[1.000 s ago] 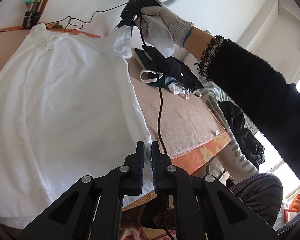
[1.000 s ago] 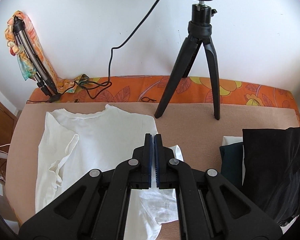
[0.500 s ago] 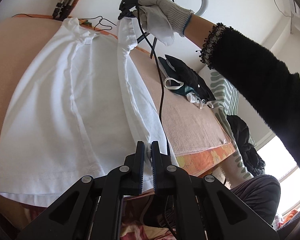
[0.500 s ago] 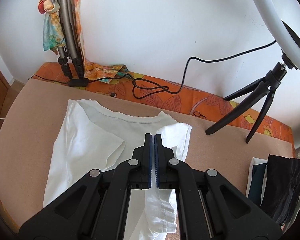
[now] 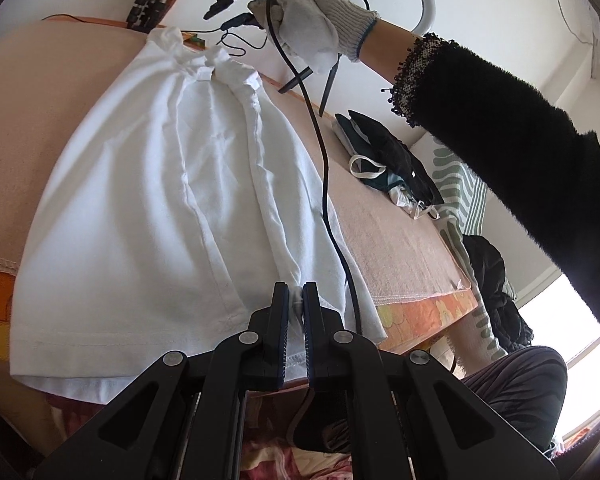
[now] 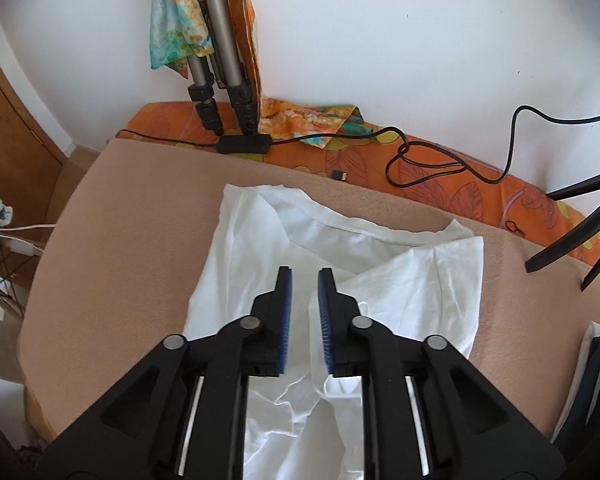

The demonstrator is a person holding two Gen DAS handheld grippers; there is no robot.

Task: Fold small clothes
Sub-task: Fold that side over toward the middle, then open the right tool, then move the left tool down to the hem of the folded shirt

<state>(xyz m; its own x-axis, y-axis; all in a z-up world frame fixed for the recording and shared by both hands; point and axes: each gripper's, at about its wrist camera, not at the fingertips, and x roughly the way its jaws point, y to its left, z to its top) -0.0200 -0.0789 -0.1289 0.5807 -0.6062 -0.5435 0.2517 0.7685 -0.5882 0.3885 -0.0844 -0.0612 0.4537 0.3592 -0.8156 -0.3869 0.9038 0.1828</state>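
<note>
A white T-shirt (image 5: 148, 200) lies on the tan-covered table, its right side folded over toward the middle. My left gripper (image 5: 296, 292) is shut on the shirt's bottom hem at the fold. In the right wrist view the shirt (image 6: 400, 292) shows its collar and the folded-in sleeve. My right gripper (image 6: 304, 280) is open and empty just above the sleeve; in the left wrist view it is held high by a gloved hand (image 5: 308, 12) over the collar end.
A pile of dark folded clothes (image 5: 384, 160) lies on the table (image 6: 120, 240) to the right of the shirt. A ring light tripod (image 6: 580, 232) stands at the back right. Cables (image 6: 432, 160) and a folded tripod (image 6: 220, 60) are by the wall.
My right gripper has opened and let go of the sleeve, which now lies folded over the shirt. Both grippers moved left; the left one still holds the hem.
</note>
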